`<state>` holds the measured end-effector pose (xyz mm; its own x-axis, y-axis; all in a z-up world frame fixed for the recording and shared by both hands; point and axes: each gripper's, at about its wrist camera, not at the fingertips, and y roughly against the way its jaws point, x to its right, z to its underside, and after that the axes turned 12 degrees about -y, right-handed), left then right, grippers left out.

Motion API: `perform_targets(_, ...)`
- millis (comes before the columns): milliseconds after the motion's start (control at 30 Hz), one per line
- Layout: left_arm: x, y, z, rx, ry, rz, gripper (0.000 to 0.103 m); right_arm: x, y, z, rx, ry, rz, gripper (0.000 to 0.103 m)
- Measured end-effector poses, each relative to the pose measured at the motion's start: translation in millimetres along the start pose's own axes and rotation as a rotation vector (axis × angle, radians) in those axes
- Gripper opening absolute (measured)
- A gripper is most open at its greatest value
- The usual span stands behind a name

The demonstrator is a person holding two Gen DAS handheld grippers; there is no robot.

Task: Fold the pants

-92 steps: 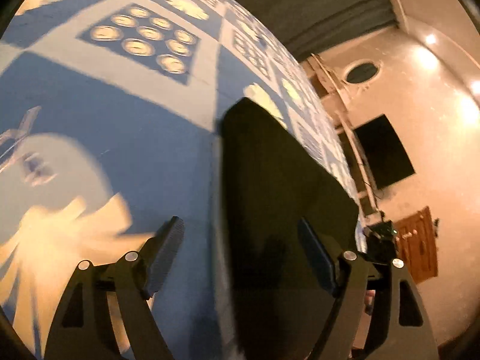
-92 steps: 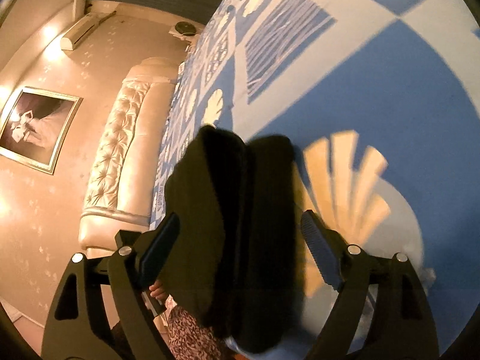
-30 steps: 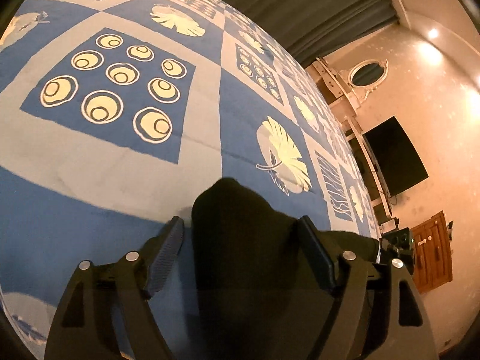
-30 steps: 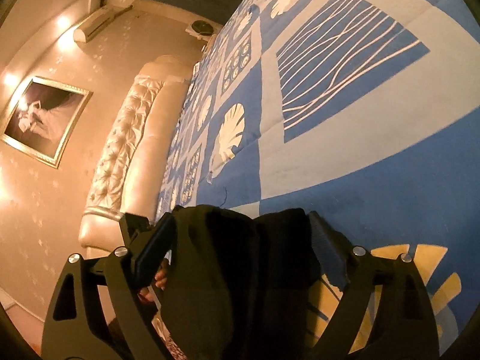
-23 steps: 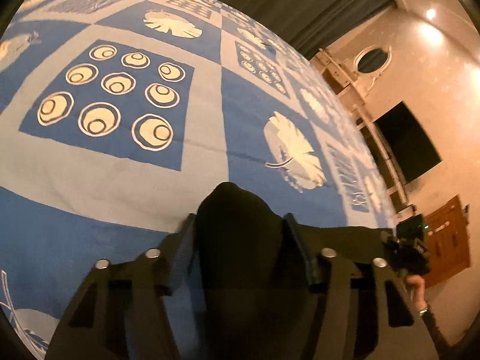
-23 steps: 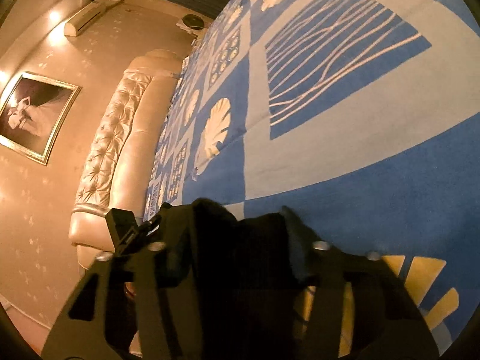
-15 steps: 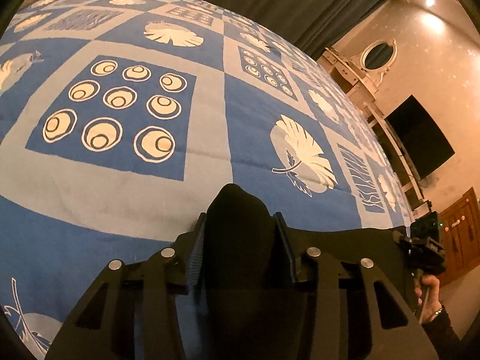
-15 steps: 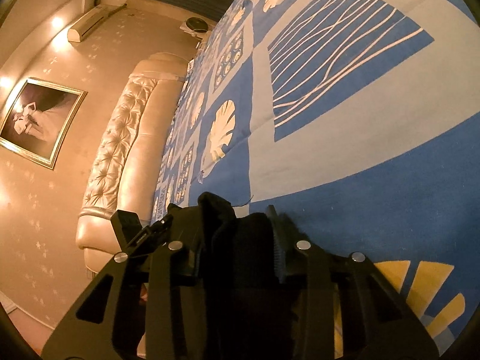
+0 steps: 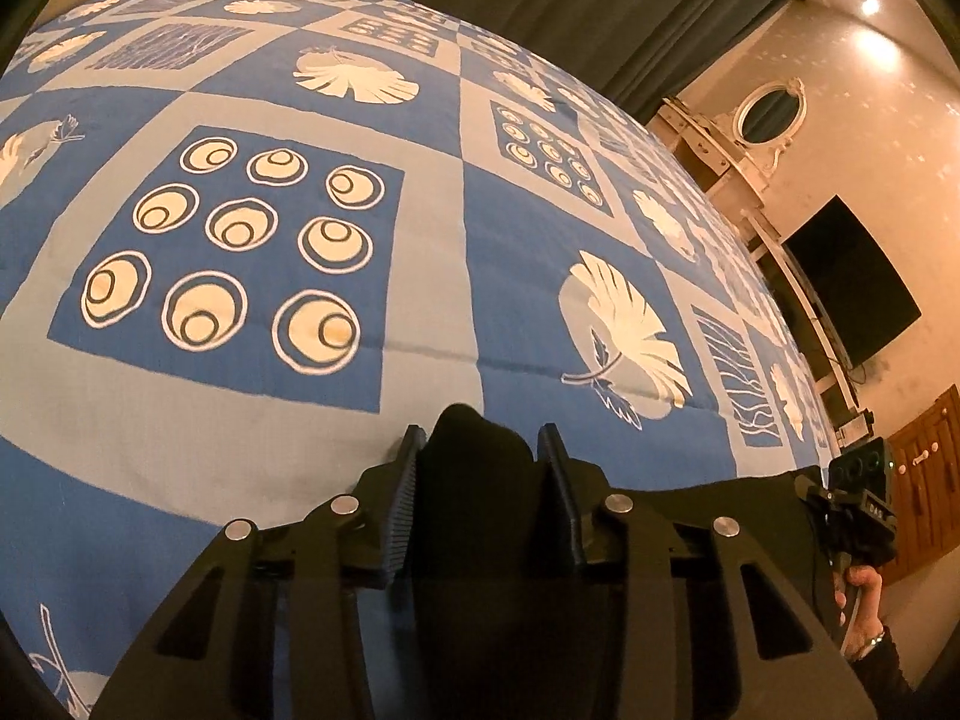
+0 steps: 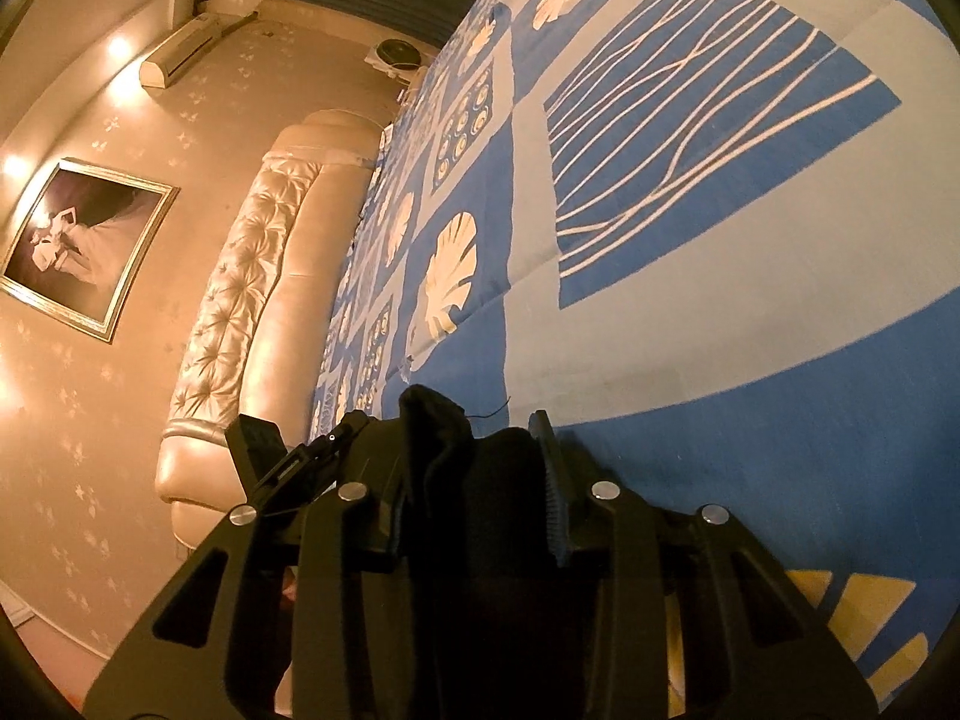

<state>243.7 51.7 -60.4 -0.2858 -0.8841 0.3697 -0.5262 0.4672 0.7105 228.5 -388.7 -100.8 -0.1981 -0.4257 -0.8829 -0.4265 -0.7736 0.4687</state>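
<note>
A: Start at the left of the left wrist view. What's there?

B: Bare bedspread (image 9: 420, 312), blue and pale squares, filling the upper left and centre. Bottom centre, the left gripper (image 9: 478, 450) has its fingers pressed onto a bunched fold of the black pants (image 9: 480, 480); the fold's tip pokes up between them toward the middle of the frame.

A: And the long axis of the pants?

B: From that pinch the dark cloth runs sideways toward the lower right of the frame, along the near edge of the bed, to where the right gripper (image 9: 804, 486) shows beside a hand.

A: Right wrist view, left to right?

B: Tufted headboard (image 10: 240, 312) and a framed picture (image 10: 84, 246) on the left. Lower centre-left, the left gripper (image 10: 354, 420) peeks in. Bottom centre, the right gripper (image 10: 471, 426) is pinching a thick fold of the pants (image 10: 480, 510); its tip also points up-frame.

A: Room to move?

B: Open quilt (image 10: 720, 330) lies ahead of both tools, across the centre and right; the headboard borders the bed at left, and curtains (image 9: 570, 6) hang at the top.

A: Versus a second ago?

B: Both pairs of fingers were spread then, straddling the cloth. They've since closed onto it.
</note>
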Motion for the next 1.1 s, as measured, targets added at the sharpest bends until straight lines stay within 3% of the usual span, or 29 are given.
perform_targets(167, -3.6, -2.6, -4.0, 0.004, 0.013, -0.003, 0.037, 3.1, -2.3, -1.4, 0.010, -0.011, -0.012, 0.033)
perform_targets(267, -7.8, 0.5, -2.7, -0.009, 0.038, 0.049, 0.038, 5.6, -0.3, -0.6, 0.012, -0.023, -0.019, 0.033)
perform_targets(467, -27.0, 21.9, 12.5, 0.001, 0.137, 0.187, 0.058, 12.1, 2.1, 2.0, 0.019, -0.030, -0.031, 0.034)
perform_targets(567, -26.0, 22.6, 20.5, -0.010, 0.148, 0.215, 0.071, 14.4, 2.4, 2.0, 0.021, -0.039, -0.045, 0.034)
perform_targets(633, -19.6, 21.4, 22.4, -0.006, 0.116, 0.193, 0.071, 17.0, 3.3, 2.2, 0.022, -0.046, -0.053, 0.034)
perform_targets(667, -15.5, 19.7, 21.9, -0.003, 0.093, 0.183, 0.068, 17.2, 3.5, 2.3, 0.023, -0.047, -0.055, 0.034)
perform_targets(700, -13.3, 19.1, 21.7, 0.002, 0.079, 0.174, 0.048, 18.4, 4.2, 1.9, 0.023, -0.049, -0.056, 0.034)
perform_targets(867, -6.9, 16.0, 25.7, 0.014, 0.033, 0.112, 0.038, 17.7, 4.6, 4.0, 0.030, -0.048, -0.061, 0.034)
perform_targets(1100, 1.6, 14.7, 16.3, 0.020, -0.025, 0.047, 0.034, 11.0, 5.2, 5.0, 0.056, -0.028, -0.042, 0.034)
